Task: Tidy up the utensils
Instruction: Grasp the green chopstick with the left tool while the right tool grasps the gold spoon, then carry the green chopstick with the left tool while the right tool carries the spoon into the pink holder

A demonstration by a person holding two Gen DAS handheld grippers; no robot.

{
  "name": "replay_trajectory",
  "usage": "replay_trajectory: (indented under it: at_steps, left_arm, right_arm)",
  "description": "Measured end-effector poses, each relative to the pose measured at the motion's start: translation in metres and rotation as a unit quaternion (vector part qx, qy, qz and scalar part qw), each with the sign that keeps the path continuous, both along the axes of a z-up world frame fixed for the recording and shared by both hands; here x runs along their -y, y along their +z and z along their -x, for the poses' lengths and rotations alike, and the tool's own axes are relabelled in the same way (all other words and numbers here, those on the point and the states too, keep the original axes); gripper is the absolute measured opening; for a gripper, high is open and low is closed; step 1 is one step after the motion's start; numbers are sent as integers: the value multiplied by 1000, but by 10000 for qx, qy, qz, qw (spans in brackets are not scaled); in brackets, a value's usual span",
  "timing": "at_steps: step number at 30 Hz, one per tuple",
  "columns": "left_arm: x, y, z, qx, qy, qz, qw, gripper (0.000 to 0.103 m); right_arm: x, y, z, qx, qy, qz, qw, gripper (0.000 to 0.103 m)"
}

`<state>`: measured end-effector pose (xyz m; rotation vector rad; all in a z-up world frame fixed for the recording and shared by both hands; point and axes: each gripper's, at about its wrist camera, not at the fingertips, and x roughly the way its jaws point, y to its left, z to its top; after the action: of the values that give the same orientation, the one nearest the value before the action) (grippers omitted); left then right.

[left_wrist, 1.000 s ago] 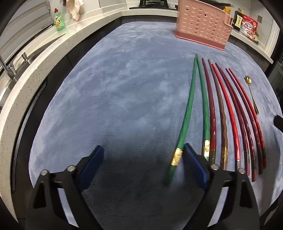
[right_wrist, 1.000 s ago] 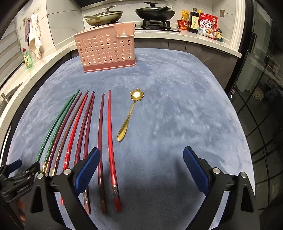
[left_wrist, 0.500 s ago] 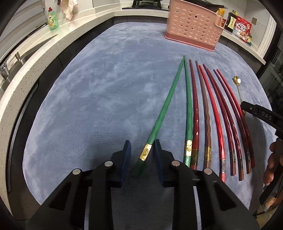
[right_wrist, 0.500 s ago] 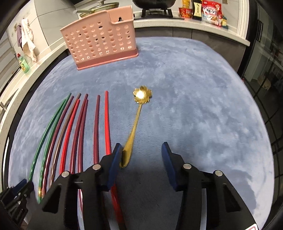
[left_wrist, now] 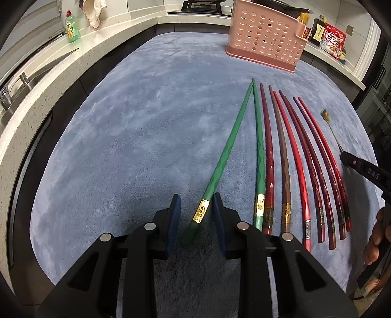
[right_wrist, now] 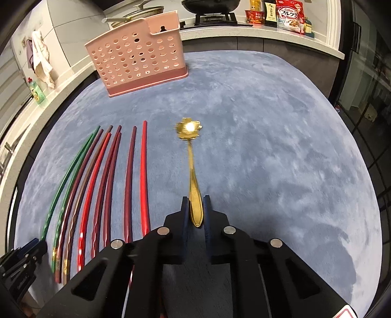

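My left gripper (left_wrist: 195, 210) has its blue pads around the thick end of a green chopstick (left_wrist: 227, 146), with small gaps on both sides; the stick lies on the blue mat, angled away from the second green chopstick (left_wrist: 259, 156). Several red and brown chopsticks (left_wrist: 300, 161) lie in a row to its right. My right gripper (right_wrist: 196, 210) is shut on the handle of a gold flower-shaped spoon (right_wrist: 190, 156), which points away along the mat. The pink perforated utensil holder (left_wrist: 265, 41) stands at the far edge and also shows in the right wrist view (right_wrist: 139, 61).
The blue mat (left_wrist: 146, 122) covers the counter. A green dish-soap bottle (left_wrist: 72, 27) and a cloth stand on the left ledge. A cereal box (right_wrist: 289, 14), bottles and a stove with pans sit behind the holder. The sink edge is at far left.
Both grippers closed from wide open. The left one narrowed around the green chopstick's end; the right one moved forward and shut on the spoon handle, and the spoon turned straight.
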<state>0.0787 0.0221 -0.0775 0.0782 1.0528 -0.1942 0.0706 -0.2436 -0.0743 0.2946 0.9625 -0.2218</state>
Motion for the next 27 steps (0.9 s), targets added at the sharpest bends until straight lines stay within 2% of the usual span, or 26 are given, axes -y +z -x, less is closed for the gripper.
replay_trajectory:
  at_steps: [9, 16, 17, 18, 19, 20, 21, 23, 27]
  left_arm:
    - [4, 15, 9, 16, -105, 145, 9998, 13]
    - [7, 42, 11, 260, -180, 335, 9989, 9]
    - [6, 44, 11, 281, -180, 372, 9988, 9]
    - [6, 47, 11, 304, -195, 398, 9986, 9]
    - [5, 48, 11, 312, -217, 409, 9984, 10]
    - [5, 47, 11, 289, -266, 438, 9983, 15]
    - [4, 44, 11, 227, -284, 445, 9983, 39]
    - [0, 36, 11, 165, -153, 378, 9990, 63]
    - [-4, 18, 13, 145, -106, 241, 9995, 63]
  right_arm:
    - [7, 30, 30, 368, -70, 38, 9993, 10]
    - [19, 63, 41, 792, -236, 3, 9966, 10]
    - [21, 67, 42, 832, -247, 6, 9962, 8]
    - [22, 72, 42, 890, -248, 21, 9957, 2]
    - [23, 76, 42, 916, -247, 31, 9955, 2]
    - [24, 79, 43, 949, -248, 16, 9952, 2]
    - [24, 80, 43, 963, -249, -14, 9950, 2]
    - [24, 81, 43, 964, -244, -21, 9950, 2]
    - [24, 83, 46, 991, -253, -64, 9947, 2]
